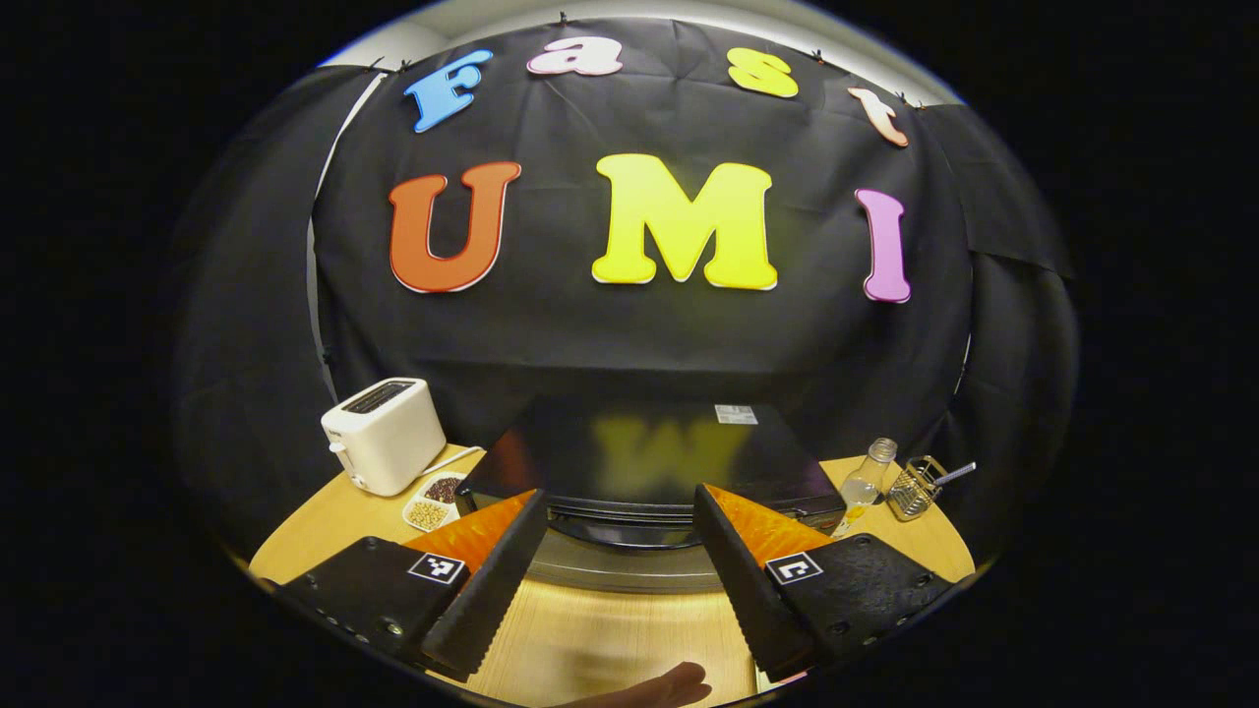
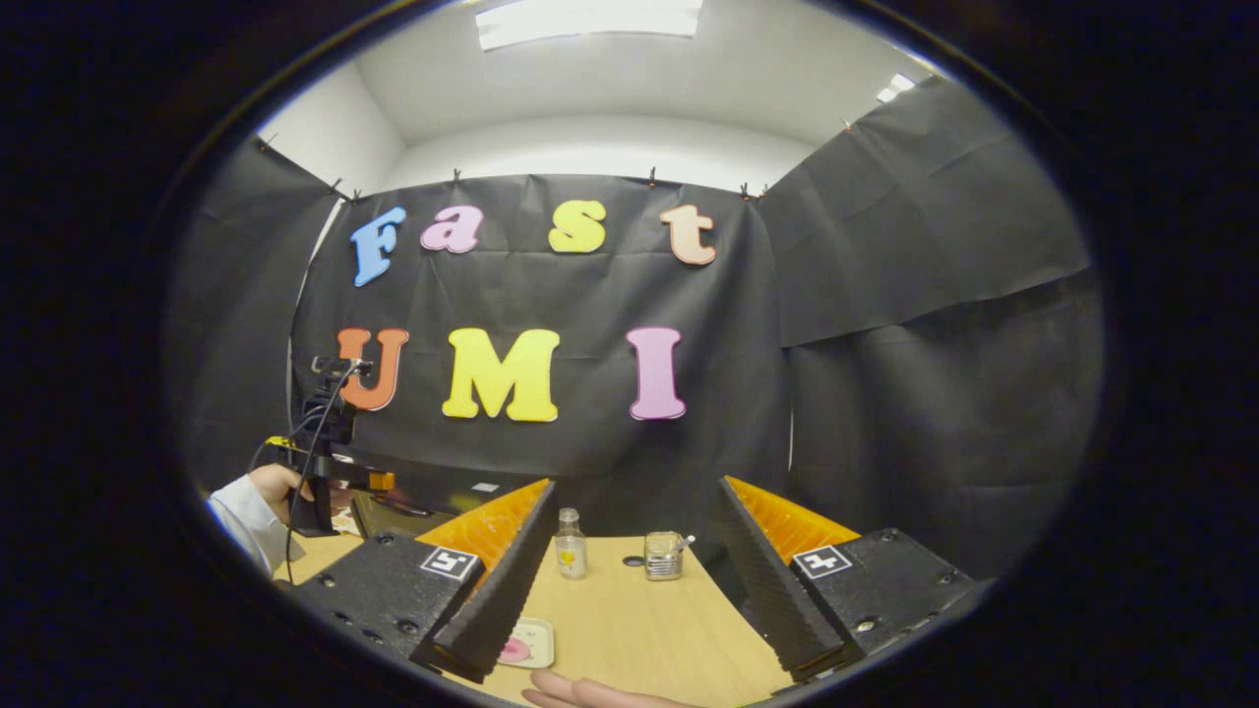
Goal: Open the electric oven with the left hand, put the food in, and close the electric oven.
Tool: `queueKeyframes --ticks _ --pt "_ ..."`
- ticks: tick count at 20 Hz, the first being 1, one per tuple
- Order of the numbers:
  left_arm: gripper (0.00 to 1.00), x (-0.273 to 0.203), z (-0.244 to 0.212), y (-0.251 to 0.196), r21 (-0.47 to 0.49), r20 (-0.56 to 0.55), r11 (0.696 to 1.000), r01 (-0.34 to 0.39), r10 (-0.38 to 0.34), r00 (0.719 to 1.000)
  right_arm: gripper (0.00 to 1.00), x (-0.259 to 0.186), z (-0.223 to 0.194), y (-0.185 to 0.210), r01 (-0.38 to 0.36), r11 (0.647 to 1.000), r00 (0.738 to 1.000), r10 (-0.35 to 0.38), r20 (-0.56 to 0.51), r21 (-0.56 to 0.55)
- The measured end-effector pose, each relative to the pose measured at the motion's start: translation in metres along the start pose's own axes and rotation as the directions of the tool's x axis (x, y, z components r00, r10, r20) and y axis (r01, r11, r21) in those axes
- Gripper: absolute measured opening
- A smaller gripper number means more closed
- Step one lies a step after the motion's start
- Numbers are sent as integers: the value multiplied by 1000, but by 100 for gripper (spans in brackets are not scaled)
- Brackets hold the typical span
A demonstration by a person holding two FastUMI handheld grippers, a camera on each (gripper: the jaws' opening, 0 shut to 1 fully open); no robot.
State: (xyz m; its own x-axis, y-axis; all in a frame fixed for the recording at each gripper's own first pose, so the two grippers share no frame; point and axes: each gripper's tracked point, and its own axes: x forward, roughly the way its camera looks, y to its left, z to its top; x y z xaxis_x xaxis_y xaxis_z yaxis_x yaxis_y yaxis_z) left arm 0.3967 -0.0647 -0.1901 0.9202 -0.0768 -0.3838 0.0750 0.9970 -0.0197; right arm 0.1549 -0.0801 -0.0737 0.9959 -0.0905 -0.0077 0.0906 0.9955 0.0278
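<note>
The left gripper (image 1: 620, 570) hangs with its fingers spread wide and nothing between them, pointing straight at the electric oven (image 1: 649, 462). The oven sits just ahead of the fingertips on the wooden table (image 1: 610, 639), dark and glossy on top, with its front edge showing in the gap between the two fingers. Off to the left of the oven stands a white toaster (image 1: 382, 435), and just in front of that a small divided dish (image 1: 436, 500) of beans. To the right of the oven are a small glass bottle (image 1: 866, 480) and a wire holder (image 1: 913, 487), side by side near the table's far edge.

The right gripper (image 2: 634, 575) is also spread open, holding nothing, over the table further to the right. Between its fingers, farther off, I see the same bottle (image 2: 569, 543) and holder (image 2: 664, 555). Just beside its left finger, low on the table, lies a small plate (image 2: 526, 644) with something pink on it, seemingly the food, partly hidden by the finger. Far to its left, a hand (image 2: 275, 484) in a light sleeve holds the other gripper up by the oven (image 2: 433, 492).
</note>
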Motion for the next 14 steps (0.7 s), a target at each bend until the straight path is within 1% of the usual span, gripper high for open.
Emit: queueKeyframes --ticks 3,4,6,7,10,11,12,14 --pt "95 23 -16 1 6 -55 1000 5 -5 998 97 3 -8 -5 12 1000 1000 -12 -17 3" --pt "95 28 -21 -1 3 -74 1000 18 -18 997 100 4 -9 -6 16 1000 1000 -16 -20 5" --pt "95 33 -28 -6 -15 -98 999 39 -40 994 100 4 -14 -9 21 1000 999 -21 -31 9" --pt "95 37 -24 -3 2 -78 1000 29 -29 997 100 4 -16 -9 22 1000 999 -22 -38 11" --pt "95 44 -30 2 80 -98 997 6 2 995 100 4 -19 -13 32 999 998 -32 -49 9" --pt "95 43 -25 0 90 -81 996 4 3 997 100 1 -19 -16 35 999 998 -34 -47 7" --pt "95 45 -29 -5 87 -106 996 15 -5 994 100 0 -18 -16 35 999 998 -34 -45 8" --pt "95 45 -31 -6 94 -112 995 13 -2 994 100 -2 -18 -17 37 999 998 -37 -45 8"
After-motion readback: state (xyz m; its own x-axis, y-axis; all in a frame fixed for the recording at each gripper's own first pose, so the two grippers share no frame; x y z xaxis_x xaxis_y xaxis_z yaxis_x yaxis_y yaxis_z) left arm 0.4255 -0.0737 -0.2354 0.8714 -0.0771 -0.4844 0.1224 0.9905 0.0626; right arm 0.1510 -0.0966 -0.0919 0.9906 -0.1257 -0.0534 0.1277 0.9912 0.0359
